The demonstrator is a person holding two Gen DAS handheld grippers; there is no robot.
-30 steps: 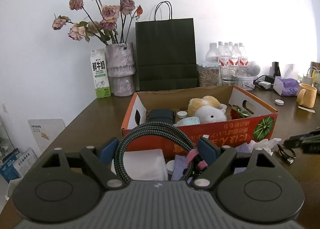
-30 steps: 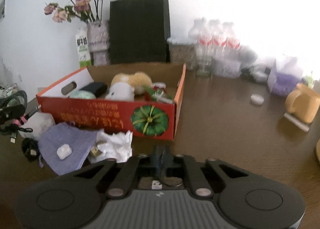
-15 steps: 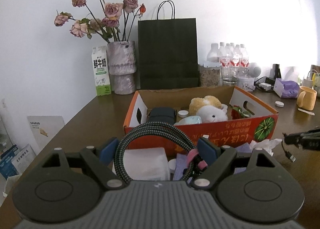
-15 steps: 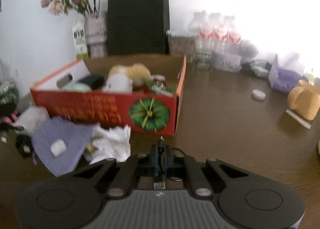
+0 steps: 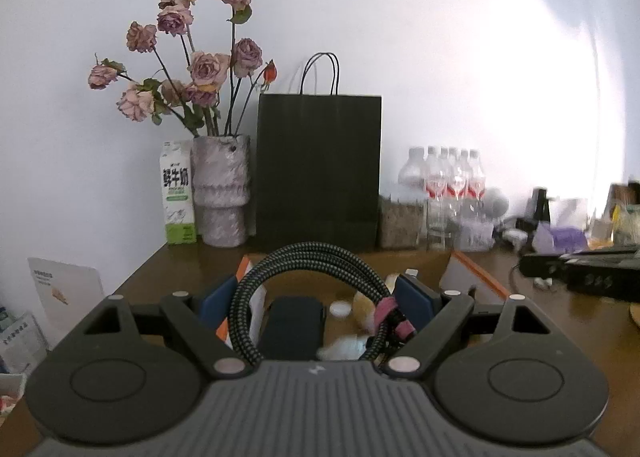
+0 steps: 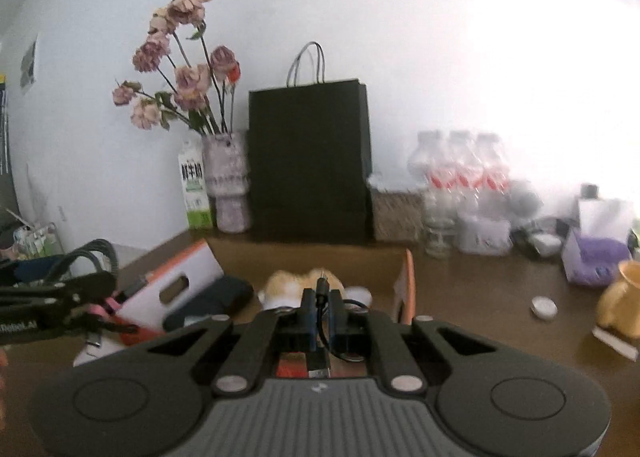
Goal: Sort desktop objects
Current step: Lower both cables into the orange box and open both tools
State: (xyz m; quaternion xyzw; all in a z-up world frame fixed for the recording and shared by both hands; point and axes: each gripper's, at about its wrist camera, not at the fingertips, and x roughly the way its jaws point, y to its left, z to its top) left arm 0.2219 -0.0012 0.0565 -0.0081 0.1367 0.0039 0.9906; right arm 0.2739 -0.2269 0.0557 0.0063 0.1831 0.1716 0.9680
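Note:
A coiled braided cable (image 5: 306, 251) with a pink strap sits between the blue pads of my left gripper (image 5: 317, 295), which is shut on it just above the orange cardboard box (image 5: 478, 277). My right gripper (image 6: 321, 311) is shut on a thin black USB cable (image 6: 320, 291) whose plug sticks up between the pads, held over the box's near edge (image 6: 409, 285). Inside the box lie a black case (image 5: 294, 321) and a plush toy (image 6: 302, 283). The left gripper (image 6: 60, 291) also shows at the left of the right wrist view.
Along the wall stand a black paper bag (image 5: 318, 173), a vase of dried roses (image 5: 222, 197), a milk carton (image 5: 178, 197) and several water bottles (image 5: 448, 181). A purple tissue box (image 6: 596, 261), a yellow mug (image 6: 622, 297) and a white cap (image 6: 544, 307) sit at the right.
Both grippers have risen and tipped up, so the box now lies low and close in both views. The right gripper has lifted the thin cable off the table; the coil stays held.

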